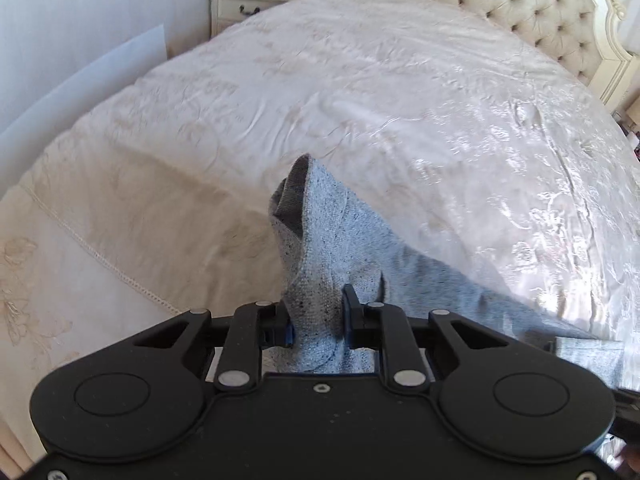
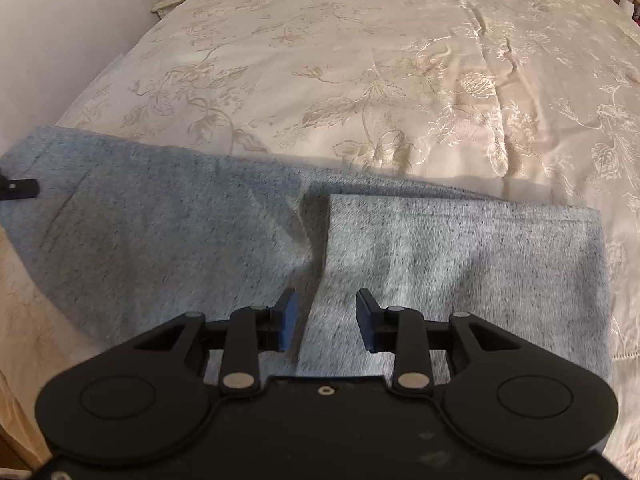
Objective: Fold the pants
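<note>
On the bed, near its foot edge: grey pants lie across the cream floral cover, one panel already doubled over at 3 o'clock in the right wrist view, its raw edge running from 12 toward 6 just ahead of the fingers.

Left gripper: jaws pinched on a bunched end of the pants, fabric standing up between the fingers and peaking toward 12 o'clock. This end is lifted off the cover; the rest of the cloth trails away toward 4 o'clock.

Right gripper: jaws parted to a middling gap, nothing between them. It hovers low over the folded panel, the panel's edge passing between the pads. Contact with the cloth cannot be told.

Judgement, step in hand: carry the lifted end over to complete a fold. To do it well, keep the pinch firm, hold the cloth taut, travel low and lay edge on edge. The right gripper should pin the lower layer so it does not drag.

Pose: both tools point forward over the bed, pitched downward, roughly level. The nightstand sits at 11 o'clock in the left wrist view.
</note>
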The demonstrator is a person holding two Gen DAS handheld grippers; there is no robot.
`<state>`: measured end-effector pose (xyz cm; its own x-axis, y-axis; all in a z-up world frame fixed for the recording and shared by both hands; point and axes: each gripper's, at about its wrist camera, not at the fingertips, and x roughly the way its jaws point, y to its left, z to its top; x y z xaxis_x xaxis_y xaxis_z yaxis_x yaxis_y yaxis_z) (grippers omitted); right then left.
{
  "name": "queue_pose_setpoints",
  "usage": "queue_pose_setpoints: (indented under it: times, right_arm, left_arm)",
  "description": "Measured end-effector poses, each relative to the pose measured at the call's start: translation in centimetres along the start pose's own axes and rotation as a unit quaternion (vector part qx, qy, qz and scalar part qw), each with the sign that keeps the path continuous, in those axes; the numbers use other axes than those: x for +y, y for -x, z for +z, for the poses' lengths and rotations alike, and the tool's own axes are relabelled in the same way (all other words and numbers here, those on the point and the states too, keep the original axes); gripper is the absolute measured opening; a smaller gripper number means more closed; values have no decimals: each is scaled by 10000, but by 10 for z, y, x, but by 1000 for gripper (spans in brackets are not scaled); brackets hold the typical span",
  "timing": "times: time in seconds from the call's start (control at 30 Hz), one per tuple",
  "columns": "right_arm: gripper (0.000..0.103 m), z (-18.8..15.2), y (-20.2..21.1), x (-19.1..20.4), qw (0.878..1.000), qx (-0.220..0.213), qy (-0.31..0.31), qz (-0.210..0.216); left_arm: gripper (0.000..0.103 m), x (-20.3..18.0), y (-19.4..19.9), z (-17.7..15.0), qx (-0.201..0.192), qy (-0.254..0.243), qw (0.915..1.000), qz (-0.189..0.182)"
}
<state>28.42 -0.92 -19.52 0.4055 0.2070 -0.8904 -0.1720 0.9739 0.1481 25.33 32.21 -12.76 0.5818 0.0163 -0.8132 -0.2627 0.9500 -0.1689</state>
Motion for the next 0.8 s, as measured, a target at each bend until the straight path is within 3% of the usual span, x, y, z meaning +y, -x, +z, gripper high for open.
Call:
queue_pose_setpoints:
  times: [0.23, 0.47, 0.67, 0.8]
  right_arm:
    - [34, 21, -61, -19, 9997, 209, 61, 134]
    - [34, 22, -30, -50, 9976, 18, -122, 675]
    - [34, 7, 5, -100, 9940, -117, -482, 970]
    - [35, -7, 13, -138, 9925, -37, -702, 1002]
  left_arm:
    - [24, -40, 21, -5, -193, -324, 9991, 193]
    - [18, -94, 49, -9, -348, -747, 9966, 4]
    - [12, -180, 70, -21, -513, -1233, 9884, -724]
    - [12, -254, 50, -48, -156, -1641, 9765, -1389]
